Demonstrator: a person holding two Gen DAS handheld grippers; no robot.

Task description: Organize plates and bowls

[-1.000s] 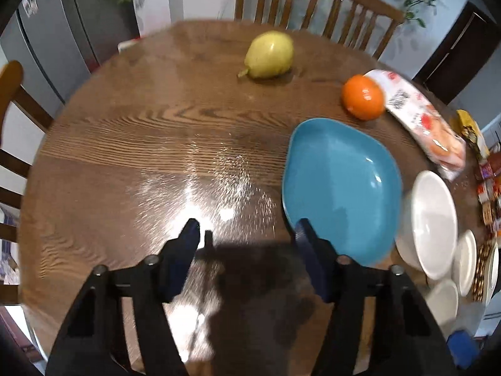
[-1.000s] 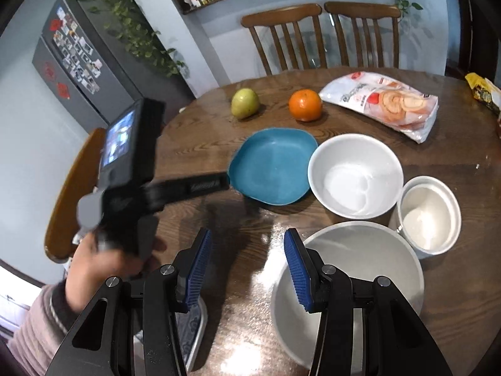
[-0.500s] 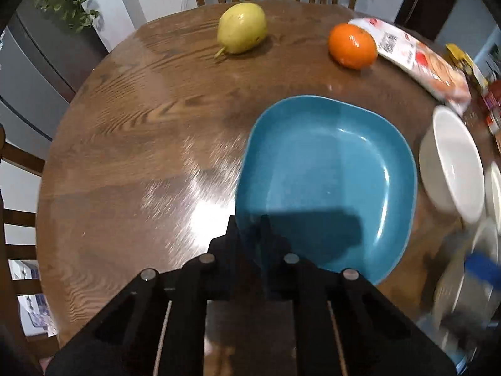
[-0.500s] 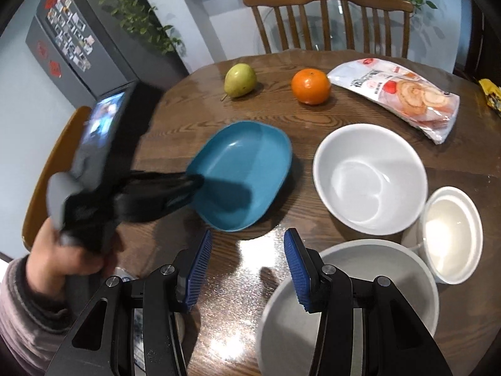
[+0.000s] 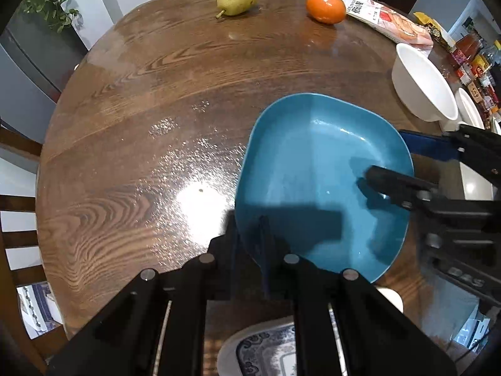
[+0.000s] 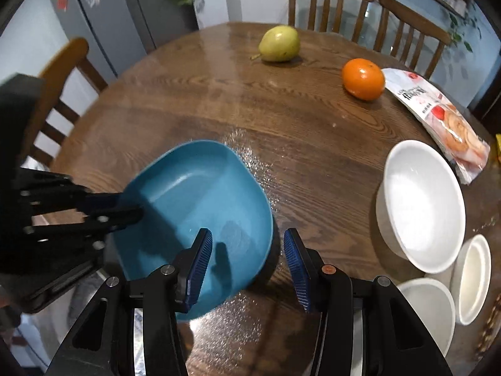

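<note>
gripping: the left tool (image 5: 250,244) is closed on the near rim of the blue plate (image 5: 319,181), one finger above the rim and one below.
left tool, other view: it reaches in from the left, pinching the plate's left edge (image 6: 125,206).
blue plate: tilted, its far side raised off the counter (image 5: 141,109); whether the near edge still touches the wood is hard to tell.
right tool: (image 6: 247,260) open, fingers spread to either side of the plate's right rim, gripping nothing.
white bowls: a large white bowl (image 6: 422,203) sits well to the right of the plate, with two smaller white bowls (image 6: 469,279) just beside it at the counter's edge.
patterned plate: a blue-and-white plate (image 5: 266,351) shows under the left tool, mostly hidden.
far side: a pear (image 6: 278,44), an orange (image 6: 363,78) and a snack bag (image 6: 438,119).
</note>
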